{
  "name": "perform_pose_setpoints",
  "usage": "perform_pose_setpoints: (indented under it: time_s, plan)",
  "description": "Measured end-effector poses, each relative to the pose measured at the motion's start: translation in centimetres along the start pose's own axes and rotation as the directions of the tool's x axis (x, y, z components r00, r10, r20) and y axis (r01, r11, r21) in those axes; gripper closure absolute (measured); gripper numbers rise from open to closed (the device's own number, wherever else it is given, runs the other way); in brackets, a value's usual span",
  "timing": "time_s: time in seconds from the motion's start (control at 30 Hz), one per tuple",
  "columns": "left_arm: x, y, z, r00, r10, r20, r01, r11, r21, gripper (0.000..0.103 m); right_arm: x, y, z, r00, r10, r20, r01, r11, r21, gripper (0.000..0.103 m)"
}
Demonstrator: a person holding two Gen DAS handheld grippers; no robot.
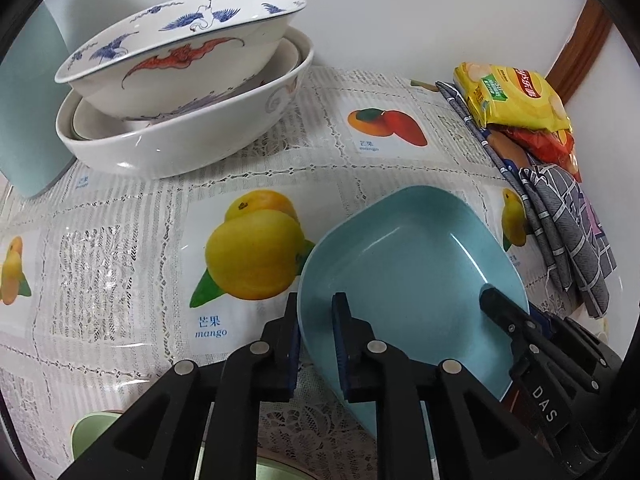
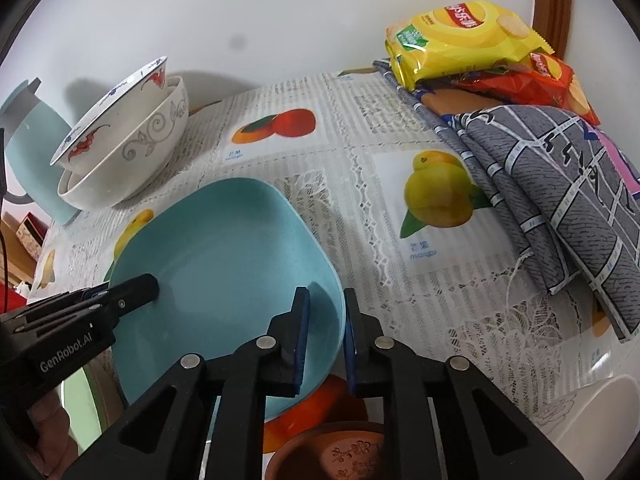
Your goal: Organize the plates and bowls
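A light blue squarish plate (image 1: 404,264) is held above the fruit-print tablecloth by both grippers. My left gripper (image 1: 316,312) is shut on its left rim. My right gripper (image 2: 326,308) is shut on its right rim, and the plate fills the lower left of the right wrist view (image 2: 224,264). The right gripper also shows in the left wrist view (image 1: 504,312); the left gripper also shows in the right wrist view (image 2: 136,292). Stacked white bowls (image 1: 180,92), the top one with blue cranes and a red bat, stand at the back left; they also show in the right wrist view (image 2: 124,140).
A pale blue kettle (image 2: 32,148) stands beside the bowls. Yellow and red snack bags (image 2: 472,44) and a folded grey cloth (image 2: 560,184) lie at the back right. A brown clay dish (image 2: 332,452) and a green dish (image 1: 92,428) sit near the front edge.
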State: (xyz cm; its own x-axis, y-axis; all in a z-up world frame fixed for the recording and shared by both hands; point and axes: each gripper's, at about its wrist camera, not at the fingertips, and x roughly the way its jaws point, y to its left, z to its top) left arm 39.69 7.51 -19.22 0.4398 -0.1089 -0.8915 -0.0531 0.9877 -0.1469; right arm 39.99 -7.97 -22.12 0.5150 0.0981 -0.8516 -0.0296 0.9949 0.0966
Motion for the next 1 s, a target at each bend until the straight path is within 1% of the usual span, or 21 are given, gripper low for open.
perform_pose_setpoints:
  time_s: [0.17,0.27,0.37,0.47,0.57,0.73,0.9,1.0]
  plan:
    - [-1.1,0.3,0.2,1.000,-0.015,0.015,0.015,1.000,-0.007,0.090,-1.0,-0.2,0.3,0.999,0.003,0.032,-0.003,1.000,0.019,0.090]
    - [-2.4,0.5,0.3,0.999,-0.031,0.035,0.032,0.999,-0.012,0.090,-2.3,0.2,0.4,0.998,0.004,0.070,-0.005,1.000,0.015,0.092]
    - [-4.7,0.4,0.5,0.995,-0.049,0.083,0.049,0.999,-0.001,0.090,-4.5,0.9,0.4,0.993,-0.016,0.121,0.015,1.000,0.012,0.092]
    - [-6.8,0.1,0.3,0.991,-0.053,0.122,0.052,0.999,0.014,0.090,-6.6,1.3,0.1,0.988,-0.011,0.152,0.008,1.000,0.023,0.092]
    - [-8.8,0.2,-0.6,0.987,-0.071,0.147,0.068,0.997,0.020,0.090,-8.7,1.9,-0.1,0.984,-0.013,0.180,0.007,1.000,0.029,0.092]
    - [-10.5,1.2,-2.9,0.987,-0.083,0.136,0.085,0.996,-0.004,0.090,-11.4,3.3,-1.2,0.980,-0.014,0.199,0.011,1.000,0.016,0.092]
    - [-12.6,1.6,-5.2,0.986,-0.062,0.158,0.063,0.998,-0.002,0.090,-13.3,4.3,-3.5,0.979,-0.002,0.206,0.000,1.000,0.009,0.093]
    - [-13.6,1.7,-6.1,0.985,-0.062,0.159,0.065,0.998,-0.009,0.090,-14.2,4.7,-4.9,0.978,0.004,0.211,-0.006,1.000,0.010,0.093]
